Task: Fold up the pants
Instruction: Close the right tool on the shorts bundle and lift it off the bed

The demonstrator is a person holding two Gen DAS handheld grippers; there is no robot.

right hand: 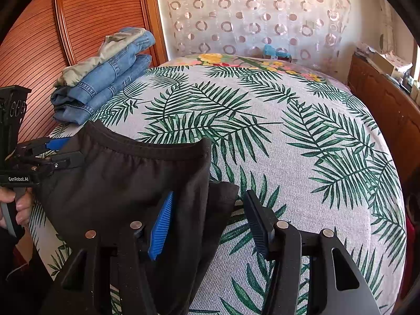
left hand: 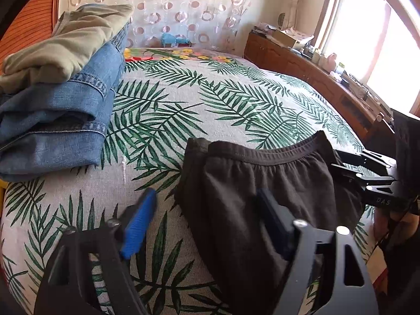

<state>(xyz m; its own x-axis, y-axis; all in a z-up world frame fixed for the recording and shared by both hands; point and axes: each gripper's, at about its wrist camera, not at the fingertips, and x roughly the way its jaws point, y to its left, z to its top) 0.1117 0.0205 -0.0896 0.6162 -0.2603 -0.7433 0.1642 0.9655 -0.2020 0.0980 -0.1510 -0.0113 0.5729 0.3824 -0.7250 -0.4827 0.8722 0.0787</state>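
Observation:
Dark brown pants [left hand: 252,189] lie on the leaf-print bed cover [left hand: 183,99], elastic waistband at the far side. They also show in the right wrist view [right hand: 118,183]. My left gripper [left hand: 207,215] is open at the pants' left edge, its right finger over the cloth. My right gripper [right hand: 210,223] is open at the pants' right edge, with a fold of cloth between its fingers. Each gripper shows in the other's view, the right one [left hand: 341,168] and the left one [right hand: 63,152], both at the waistband ends.
A pile of folded blue jeans [left hand: 60,120] with a khaki garment [left hand: 68,44] on top sits at the bed's far left. A wooden wardrobe [right hand: 78,21] stands behind it. A wooden cabinet [left hand: 315,78] with clutter runs along the right under a window.

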